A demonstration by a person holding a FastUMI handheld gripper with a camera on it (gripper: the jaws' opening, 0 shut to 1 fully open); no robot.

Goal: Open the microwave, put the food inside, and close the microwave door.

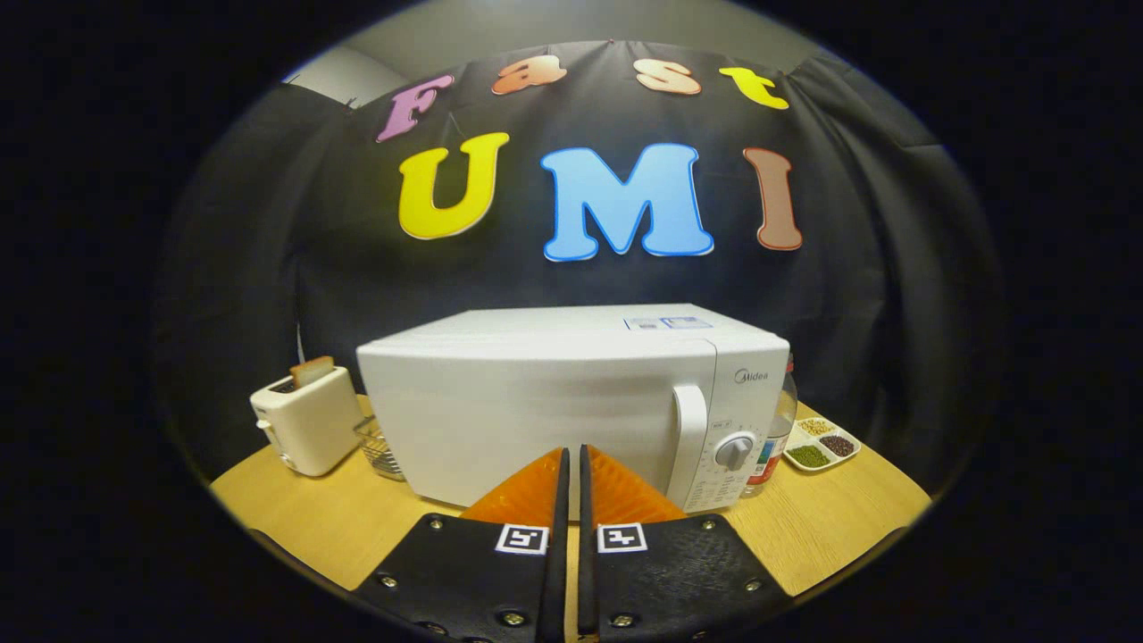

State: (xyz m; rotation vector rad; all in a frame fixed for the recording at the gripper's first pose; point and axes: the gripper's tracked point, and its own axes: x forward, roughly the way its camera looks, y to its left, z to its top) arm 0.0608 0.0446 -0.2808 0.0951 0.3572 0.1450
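You have a light wooden tabletop carrying everything. The white microwave sits in the middle, door closed. To its left stands a cream toaster, and a wire basket sits between the two. On the right, a bottle stands just beside the microwave, and a divided dish of grains lies farther right.

One microwave, door closed. One toaster at left holding one slice of bread. One wire basket. One bottle. One sectioned dish at right, three fillings. One hand-held gripper, fingers together.
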